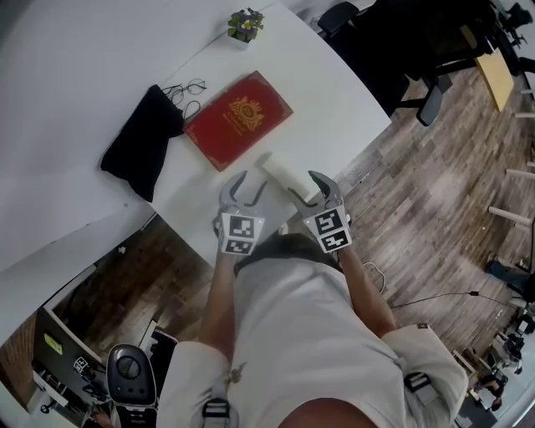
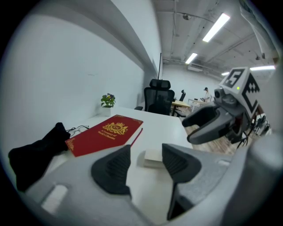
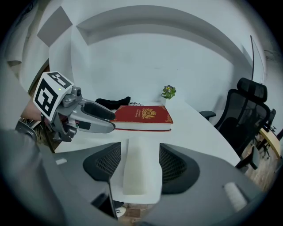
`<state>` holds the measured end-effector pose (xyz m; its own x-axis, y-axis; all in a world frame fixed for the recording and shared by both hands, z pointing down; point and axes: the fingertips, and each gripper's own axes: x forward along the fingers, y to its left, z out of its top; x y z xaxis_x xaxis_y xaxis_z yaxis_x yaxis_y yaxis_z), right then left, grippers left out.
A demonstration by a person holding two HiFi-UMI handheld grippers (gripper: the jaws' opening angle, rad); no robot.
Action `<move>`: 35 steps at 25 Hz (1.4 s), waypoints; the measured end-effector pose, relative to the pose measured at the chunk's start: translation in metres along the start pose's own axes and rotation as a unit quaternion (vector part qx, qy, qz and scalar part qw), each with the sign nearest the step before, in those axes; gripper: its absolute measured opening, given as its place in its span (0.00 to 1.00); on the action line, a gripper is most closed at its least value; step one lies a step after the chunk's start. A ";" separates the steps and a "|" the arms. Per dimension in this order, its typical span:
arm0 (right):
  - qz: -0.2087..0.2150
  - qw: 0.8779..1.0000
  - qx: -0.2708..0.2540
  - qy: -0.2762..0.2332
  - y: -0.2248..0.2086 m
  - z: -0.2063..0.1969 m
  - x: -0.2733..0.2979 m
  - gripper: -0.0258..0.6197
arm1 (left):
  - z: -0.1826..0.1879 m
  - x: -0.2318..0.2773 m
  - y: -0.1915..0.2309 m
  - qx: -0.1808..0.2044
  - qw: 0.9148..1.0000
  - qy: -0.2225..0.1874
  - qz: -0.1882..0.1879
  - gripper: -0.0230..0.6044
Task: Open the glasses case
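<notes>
The gold print on the red book [image 1: 238,119] is too small for us to read. The white glasses case [image 1: 282,173] lies near the edge of the white counter [image 1: 334,100], lengthwise between the fingers of the right gripper [image 3: 139,148], which stand wide apart and hold nothing. The fingers of the left gripper [image 2: 146,152] are also apart and empty, and we see the end of the case just beyond them. The floor [image 1: 435,192] is of wood.

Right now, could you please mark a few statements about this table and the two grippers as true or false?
1. The glasses case lies closed on the table. True.
2. The red book lies on top of the black cloth. False: it lies flat on the table, beside the cloth.
3. The jaws of the left gripper and the right gripper stand apart. True.
4. The potted plant stands between the book and the case. False: it stands beyond the book, at the table's far end.
</notes>
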<state>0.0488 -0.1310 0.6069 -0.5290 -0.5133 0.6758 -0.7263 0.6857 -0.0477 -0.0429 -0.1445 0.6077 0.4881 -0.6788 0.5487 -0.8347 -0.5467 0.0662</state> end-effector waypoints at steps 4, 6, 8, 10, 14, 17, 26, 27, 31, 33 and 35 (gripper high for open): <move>0.001 1.000 -0.002 0.009 0.002 -0.006 0.005 0.47 | -0.006 0.006 0.001 -0.002 1.000 0.007 -0.004 0.39; 0.002 1.000 -0.004 0.014 0.003 -0.009 0.008 0.47 | -0.010 0.009 0.001 -0.003 1.000 0.011 -0.005 0.39; 0.003 1.000 -0.008 0.021 0.003 -0.013 0.010 0.47 | -0.015 0.014 0.001 -0.001 1.000 0.015 -0.005 0.39; 0.003 0.999 -0.013 0.029 0.003 -0.018 0.014 0.47 | -0.019 0.018 0.002 -0.002 1.000 0.021 -0.006 0.39; 0.005 0.999 -0.022 0.042 0.003 -0.027 0.021 0.47 | -0.026 0.026 0.002 -0.003 0.999 0.036 -0.008 0.39; 0.010 0.998 -0.035 0.057 0.005 -0.035 0.026 0.47 | -0.033 0.032 0.002 0.000 0.999 0.051 -0.010 0.39; 0.018 0.994 -0.065 0.089 0.010 -0.053 0.045 0.47 | -0.047 0.047 0.002 -0.001 0.997 0.074 -0.021 0.39; 0.019 0.993 -0.067 0.091 0.010 -0.054 0.046 0.49 | -0.049 0.048 0.002 -0.001 0.997 0.077 -0.022 0.39; 0.017 0.992 -0.081 0.099 0.012 -0.057 0.051 0.52 | -0.052 0.051 0.002 0.001 0.996 0.086 -0.023 0.39; 0.014 0.990 -0.087 0.106 0.012 -0.060 0.055 0.52 | -0.056 0.052 0.002 0.000 0.995 0.093 -0.024 0.39; 0.012 0.989 -0.093 0.114 0.012 -0.064 0.058 0.53 | -0.060 0.053 0.002 0.000 0.995 0.099 -0.025 0.39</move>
<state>0.0377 -0.1196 0.6929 -0.4169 -0.3808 0.8253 -0.6106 0.7900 0.0560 -0.0343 -0.1522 0.6864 0.4683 -0.5412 0.6984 -0.8109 -0.5771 0.0965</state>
